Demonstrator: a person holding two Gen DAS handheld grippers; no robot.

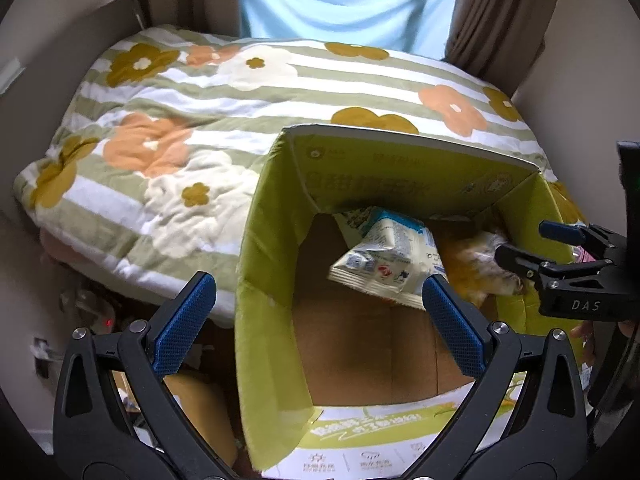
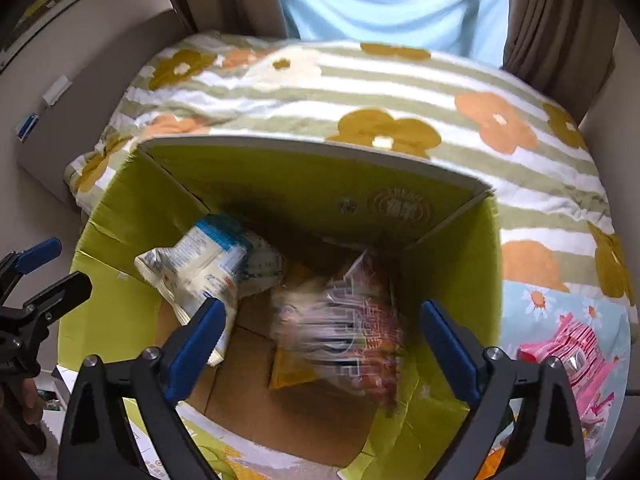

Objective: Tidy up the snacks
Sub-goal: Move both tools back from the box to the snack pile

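Floral quilt (image 2: 304,92); box (image 2: 128,208) w/ blurred packet (image 2: 344,320).

Below my fingers, bare brown floor of the green cardboard box (image 1: 276,216), white snack packet (image 1: 384,260) and blurred red-patterned packet (image 2: 352,328) crowding its far side.

Box (image 2: 120,216) before quilt (image 2: 360,92); 2 packets (image 2: 200,264) inside (1 more (image 2: 576,356) right, outside).
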